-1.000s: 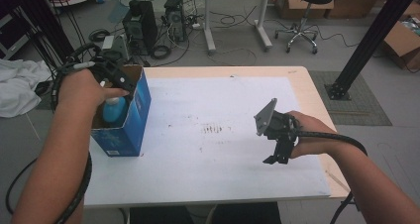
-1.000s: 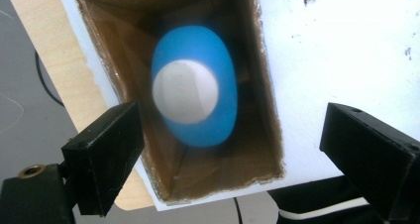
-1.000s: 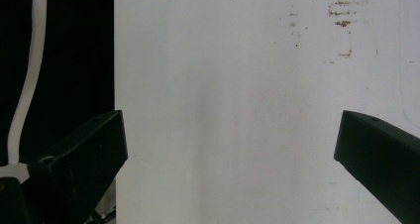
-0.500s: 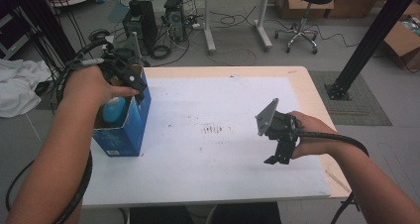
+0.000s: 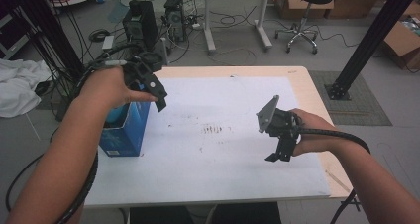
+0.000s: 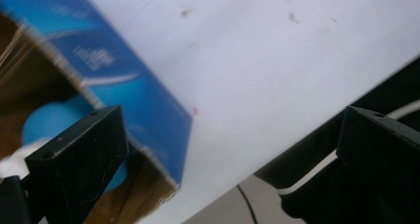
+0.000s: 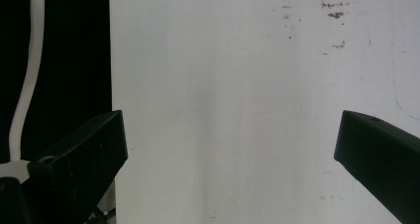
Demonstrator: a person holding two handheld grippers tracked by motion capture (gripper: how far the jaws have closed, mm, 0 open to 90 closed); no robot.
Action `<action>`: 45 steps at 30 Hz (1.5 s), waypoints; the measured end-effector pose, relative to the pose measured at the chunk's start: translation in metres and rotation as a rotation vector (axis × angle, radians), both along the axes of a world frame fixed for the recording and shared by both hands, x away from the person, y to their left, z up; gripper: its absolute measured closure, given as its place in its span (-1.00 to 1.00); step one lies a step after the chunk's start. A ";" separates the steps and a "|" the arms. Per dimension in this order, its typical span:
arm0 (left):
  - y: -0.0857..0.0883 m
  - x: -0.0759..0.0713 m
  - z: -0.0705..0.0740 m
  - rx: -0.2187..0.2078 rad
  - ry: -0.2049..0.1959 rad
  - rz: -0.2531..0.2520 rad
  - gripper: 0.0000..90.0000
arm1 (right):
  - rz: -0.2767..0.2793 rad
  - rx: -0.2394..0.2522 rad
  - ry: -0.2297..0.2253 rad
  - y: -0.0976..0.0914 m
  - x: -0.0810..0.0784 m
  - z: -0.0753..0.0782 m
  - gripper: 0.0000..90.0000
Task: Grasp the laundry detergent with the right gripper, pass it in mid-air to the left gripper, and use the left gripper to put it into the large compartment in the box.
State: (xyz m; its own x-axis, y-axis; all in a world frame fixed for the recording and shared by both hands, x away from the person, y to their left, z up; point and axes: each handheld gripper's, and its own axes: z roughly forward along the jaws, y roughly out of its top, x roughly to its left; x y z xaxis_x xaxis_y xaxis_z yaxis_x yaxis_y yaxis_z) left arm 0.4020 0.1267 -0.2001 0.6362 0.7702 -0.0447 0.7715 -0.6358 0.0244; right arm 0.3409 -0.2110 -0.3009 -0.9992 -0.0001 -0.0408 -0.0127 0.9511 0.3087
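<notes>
Blue carton (image 5: pixel 124 130): upright, open-topped, at table (image 5: pixel 297 80) left edge.
Left gripper (image 5: pixel 151 87): released, empty, over carton's rim.
Right gripper (image 5: pixel 280 147): released, idle.
Advice: likely centre jaws over opening before descending.

Black left claw (image 5: pixel 157 96) and right claw (image 5: pixel 278 153) (grey triangular plate atop), black cables trailing.

One blue box (image 5: pixel 124 130) stands on one counter (image 5: pixel 237 174), with two hand-held grippers, the left (image 5: pixel 153 92) and the right (image 5: pixel 280 152).

Office chair (image 5: pixel 300 16), computer towers (image 5: pixel 156 18) on floor beyond table; white cloth (image 5: pixel 17 85) left.
</notes>
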 end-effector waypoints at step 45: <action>-0.090 -0.046 -0.049 0.002 0.066 -0.761 -1.00 | -0.018 -0.074 0.015 -0.005 0.017 0.026 -1.00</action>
State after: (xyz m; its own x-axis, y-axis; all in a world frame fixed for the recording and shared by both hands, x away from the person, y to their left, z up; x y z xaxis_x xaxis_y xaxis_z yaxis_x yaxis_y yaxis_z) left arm 0.3562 0.0366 -0.2490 0.9877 0.1203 -0.0999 0.1201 -0.9927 -0.0083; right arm 0.3575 -0.2160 -0.2753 -0.9995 0.0155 -0.0264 0.0088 0.9714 0.2372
